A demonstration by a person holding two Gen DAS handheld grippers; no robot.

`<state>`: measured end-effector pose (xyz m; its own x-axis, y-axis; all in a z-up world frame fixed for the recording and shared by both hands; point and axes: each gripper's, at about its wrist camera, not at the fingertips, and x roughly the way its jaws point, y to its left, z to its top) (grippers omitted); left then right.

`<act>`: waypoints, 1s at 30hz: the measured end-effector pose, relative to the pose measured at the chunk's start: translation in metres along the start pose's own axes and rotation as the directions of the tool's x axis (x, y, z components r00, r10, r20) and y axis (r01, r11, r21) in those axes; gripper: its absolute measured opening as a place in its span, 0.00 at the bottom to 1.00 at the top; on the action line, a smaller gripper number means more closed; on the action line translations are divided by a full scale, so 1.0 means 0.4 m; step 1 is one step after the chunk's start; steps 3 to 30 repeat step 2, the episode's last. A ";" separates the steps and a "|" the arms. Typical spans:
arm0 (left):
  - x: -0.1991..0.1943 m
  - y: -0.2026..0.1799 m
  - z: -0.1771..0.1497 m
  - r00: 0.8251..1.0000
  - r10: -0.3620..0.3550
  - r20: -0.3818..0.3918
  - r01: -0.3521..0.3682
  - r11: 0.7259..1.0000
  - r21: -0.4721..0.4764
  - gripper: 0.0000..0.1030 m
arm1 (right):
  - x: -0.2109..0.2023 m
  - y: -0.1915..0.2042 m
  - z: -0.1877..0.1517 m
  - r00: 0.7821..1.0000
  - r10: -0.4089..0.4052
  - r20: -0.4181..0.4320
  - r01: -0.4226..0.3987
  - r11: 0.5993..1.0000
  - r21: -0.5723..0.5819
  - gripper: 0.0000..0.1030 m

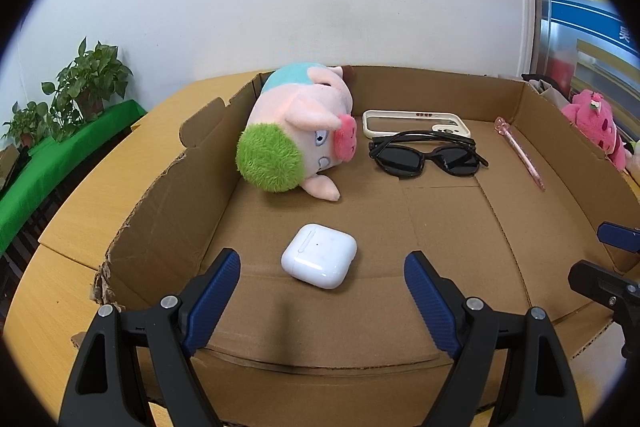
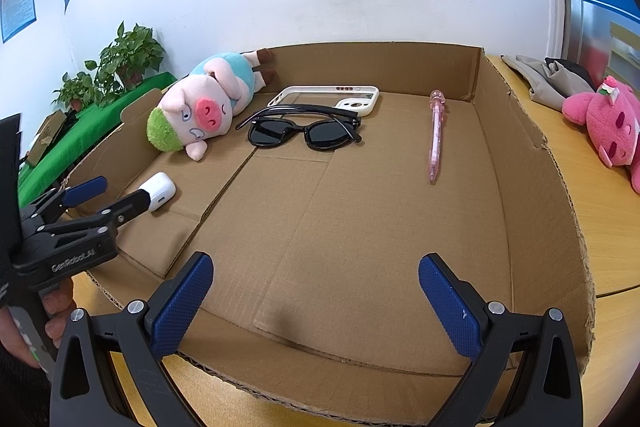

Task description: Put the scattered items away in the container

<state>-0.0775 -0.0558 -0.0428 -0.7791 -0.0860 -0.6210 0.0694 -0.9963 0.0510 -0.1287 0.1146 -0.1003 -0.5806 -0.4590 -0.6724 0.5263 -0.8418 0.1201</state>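
A shallow cardboard box [image 1: 168, 203] [image 2: 516, 131] holds a plush pig [image 1: 296, 135] [image 2: 204, 103], a white phone case [image 1: 416, 123] [image 2: 328, 97], black sunglasses [image 1: 424, 157] [image 2: 304, 131], a pink pen [image 1: 520, 151] [image 2: 436, 139] and a white earbud case [image 1: 319, 255] [image 2: 162, 189]. My left gripper [image 1: 322, 261] [image 2: 120, 193] is open, its pads on either side of the earbud case without touching it. My right gripper [image 2: 316, 263] [image 1: 600, 259] is open and empty over the box's front floor. A pink plush toy [image 2: 612, 123] [image 1: 592, 123] lies on the table right of the box.
The box rests on a wooden table [image 2: 600, 227] against a white wall. Grey fabric [image 2: 552, 79] lies behind the pink plush. Potted plants [image 1: 88, 79] on a green cloth stand to the left. A hand [image 2: 56, 323] holds the left gripper.
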 end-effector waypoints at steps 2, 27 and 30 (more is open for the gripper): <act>0.003 -0.001 0.002 1.000 -0.001 -0.006 0.001 1.000 -0.001 0.82 | 0.000 0.000 0.002 1.000 0.001 -0.001 -0.001 1.000 -0.001 1.00; 0.003 -0.001 0.002 1.000 -0.001 -0.006 0.001 1.000 -0.001 0.82 | 0.000 0.000 0.002 1.000 0.001 -0.001 -0.001 1.000 -0.001 1.00; 0.003 -0.001 0.002 1.000 -0.001 -0.006 0.001 1.000 -0.001 0.82 | 0.000 0.000 0.002 1.000 0.001 -0.001 -0.001 1.000 -0.001 1.00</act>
